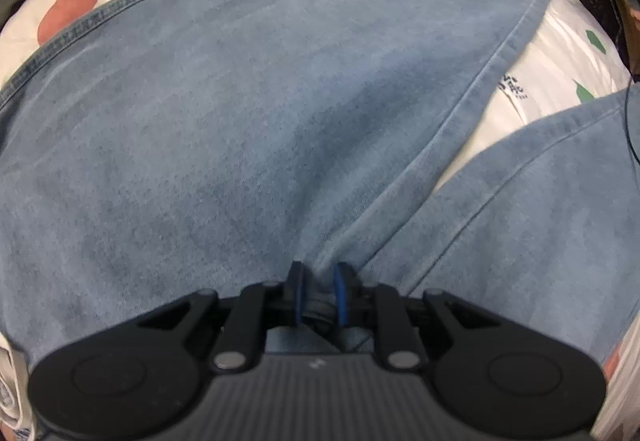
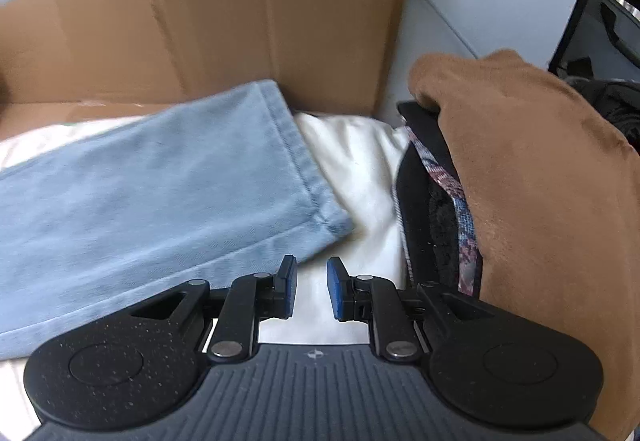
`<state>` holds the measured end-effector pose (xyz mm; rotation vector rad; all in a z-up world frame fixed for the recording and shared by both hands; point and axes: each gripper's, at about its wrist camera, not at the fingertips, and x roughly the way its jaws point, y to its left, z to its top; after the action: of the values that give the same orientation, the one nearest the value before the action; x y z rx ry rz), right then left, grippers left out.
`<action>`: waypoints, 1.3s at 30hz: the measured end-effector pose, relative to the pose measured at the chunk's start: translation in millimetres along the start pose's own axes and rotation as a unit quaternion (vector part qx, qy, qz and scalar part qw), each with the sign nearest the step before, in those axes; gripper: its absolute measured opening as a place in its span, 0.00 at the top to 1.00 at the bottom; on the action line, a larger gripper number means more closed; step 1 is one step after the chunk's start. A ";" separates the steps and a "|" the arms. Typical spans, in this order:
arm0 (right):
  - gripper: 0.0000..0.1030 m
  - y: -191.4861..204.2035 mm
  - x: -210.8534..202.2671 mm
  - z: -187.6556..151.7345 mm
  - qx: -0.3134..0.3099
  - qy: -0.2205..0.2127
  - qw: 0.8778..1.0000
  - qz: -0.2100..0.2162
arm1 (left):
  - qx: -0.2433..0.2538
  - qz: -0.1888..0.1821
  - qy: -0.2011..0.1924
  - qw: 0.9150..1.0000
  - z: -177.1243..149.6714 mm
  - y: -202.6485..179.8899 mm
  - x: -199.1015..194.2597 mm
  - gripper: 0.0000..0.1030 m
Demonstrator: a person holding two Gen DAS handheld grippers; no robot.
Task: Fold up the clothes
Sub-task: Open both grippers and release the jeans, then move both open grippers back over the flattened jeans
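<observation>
While the left gripper (image 1: pixel 319 291) pinches a bunched fold of the light blue jeans (image 1: pixel 240 121) at their crotch seam, the right gripper (image 2: pixel 312 291) hangs narrowly parted and empty, just beside a leg hem (image 2: pixel 308 177) at its eleven o'clock. The jeans lie spread on a patterned duvet (image 1: pixel 568 53). Folding well likely means lifting evenly, laying one leg squarely over the other.

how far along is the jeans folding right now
Done: the jeans lie spread on the bedding, legs apart. In hand: the left gripper pinches denim at the crotch. Left: the right gripper is open, empty, near the leg hem; no fold visible.
</observation>
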<state>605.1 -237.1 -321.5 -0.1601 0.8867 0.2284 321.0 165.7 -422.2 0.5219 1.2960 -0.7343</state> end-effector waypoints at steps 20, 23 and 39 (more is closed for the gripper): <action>0.67 119.5 44.5 -17.1 -0.112 0.023 0.980 0.166 | -0.282 0.144 -0.060 0.947 -71.0 67.2 -61.9 0.67; 0.67 116.6 43.5 -21.4 -0.122 0.019 0.977 0.174 | -0.303 0.164 -0.034 0.938 -87.6 81.4 -55.9 0.67; 0.66 94.6 25.4 -26.1 -0.163 0.028 0.968 0.191 | -0.360 0.226 0.023 0.905 -122.3 87.1 -65.5 0.51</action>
<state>576.2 -148.7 -361.8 -0.3029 0.9285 0.7340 297.2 324.3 -388.8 0.2120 1.3149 0.1636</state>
